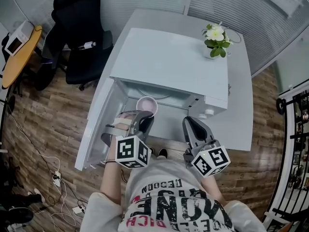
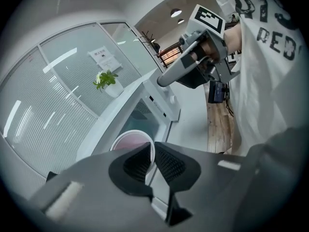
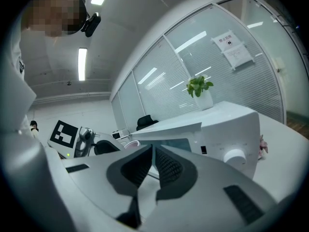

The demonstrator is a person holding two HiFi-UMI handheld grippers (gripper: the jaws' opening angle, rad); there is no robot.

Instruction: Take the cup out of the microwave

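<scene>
1. Both the left tongs (image 1: pixel 143 121) and the right tongs (image 1: pixel 191 125) were at the open mouth of the microwave (image 1: pixel 169 62). It stood mid-tabletop (image 1: pixel 240 110) facing the near edge, with its door (image 1: pixel 96 124) swung out towards the left edge.
2. We judged the step in hand to be the withdrawal itself. The cup (image 1: pixel 146 105), pink inside, was right at the cavity's mouth on its left side and not yet clear of the oven.
3. Next, we reckoned, the cup had to come straight back towards the near edge, kept level and clear of the door. It could then be set down on bare tabletop.
4. In the left gripper view, the left tongs were all but pressed together. They were pinching the cup's thin wall at the rim, one jaw inside and one outside.
5. In the right gripper view, the right tongs were pressed together on nothing. They hung before the right side of the opening, apart from the cup.
</scene>
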